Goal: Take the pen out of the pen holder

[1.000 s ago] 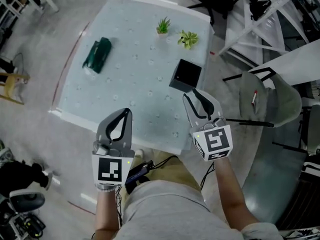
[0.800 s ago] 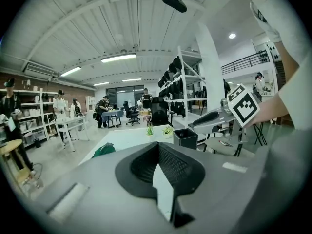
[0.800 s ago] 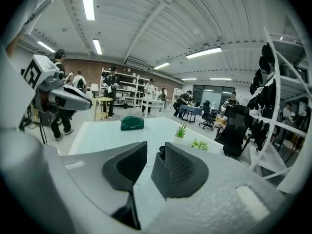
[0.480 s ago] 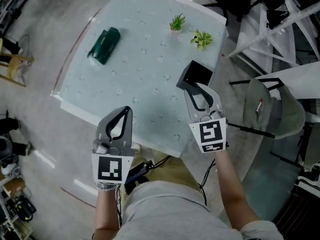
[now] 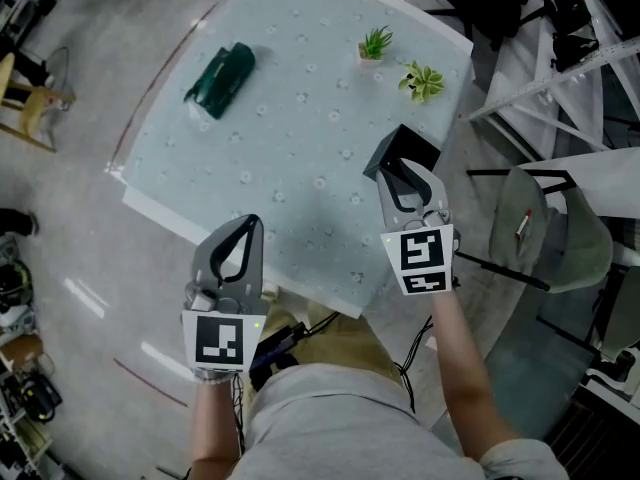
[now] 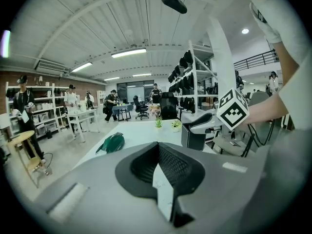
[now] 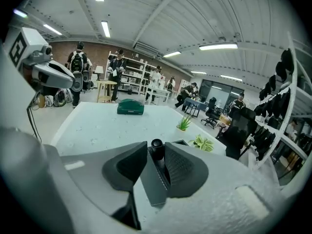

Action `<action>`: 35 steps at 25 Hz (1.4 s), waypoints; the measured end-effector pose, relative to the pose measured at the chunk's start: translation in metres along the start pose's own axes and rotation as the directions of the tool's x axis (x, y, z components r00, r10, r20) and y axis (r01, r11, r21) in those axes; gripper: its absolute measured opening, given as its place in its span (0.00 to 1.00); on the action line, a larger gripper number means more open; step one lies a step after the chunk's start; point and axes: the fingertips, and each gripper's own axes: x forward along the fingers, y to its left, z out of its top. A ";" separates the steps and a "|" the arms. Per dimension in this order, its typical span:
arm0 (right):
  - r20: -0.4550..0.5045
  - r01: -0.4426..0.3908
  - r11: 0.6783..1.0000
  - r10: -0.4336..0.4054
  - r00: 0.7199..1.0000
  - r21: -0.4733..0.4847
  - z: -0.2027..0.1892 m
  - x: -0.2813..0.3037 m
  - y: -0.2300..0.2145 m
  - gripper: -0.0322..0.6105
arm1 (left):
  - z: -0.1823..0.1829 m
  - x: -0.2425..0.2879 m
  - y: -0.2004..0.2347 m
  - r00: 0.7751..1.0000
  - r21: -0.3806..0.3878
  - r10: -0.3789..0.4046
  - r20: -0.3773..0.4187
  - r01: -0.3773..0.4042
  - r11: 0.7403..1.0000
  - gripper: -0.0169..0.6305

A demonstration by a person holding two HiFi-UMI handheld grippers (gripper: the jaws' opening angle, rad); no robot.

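The black square pen holder [image 5: 408,150] stands near the right edge of the pale table [image 5: 290,168]. My right gripper [image 5: 403,171] reaches over its near rim. In the right gripper view, the round black top of a pen [image 7: 156,145] sits pinched between the two jaws of the right gripper [image 7: 156,152]; the holder's rim [image 7: 181,142] peeks out just beyond. My left gripper [image 5: 247,227] hovers by the table's near edge with its jaws together and nothing between them, as the left gripper view also shows [image 6: 158,152].
A dark green pouch [image 5: 220,76] lies at the table's far left. Two small potted plants [image 5: 375,43] [image 5: 422,80] stand at the far right. A grey chair [image 5: 545,228] and white metal frames crowd the right side. People stand far off in the room.
My right gripper has moved forward from short of the pen holder to over its rim. The left gripper has held still while the head view shifted.
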 end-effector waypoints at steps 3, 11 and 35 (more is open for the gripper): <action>-0.012 0.003 1.000 -0.003 1.000 0.010 -0.002 0.004 0.000 0.22 | -0.003 -0.002 0.002 1.000 -0.008 0.011 -0.007 -0.011 1.000 0.05; 0.013 0.015 0.999 -0.015 1.000 0.034 0.001 0.002 -0.002 0.17 | -0.007 -0.008 0.005 1.000 -0.004 0.019 -0.015 -0.019 1.000 0.05; 0.239 0.159 0.970 -0.201 0.950 0.184 0.071 -0.088 -0.023 0.16 | 0.033 -0.021 -0.012 0.986 0.106 -0.136 0.095 0.126 0.986 0.05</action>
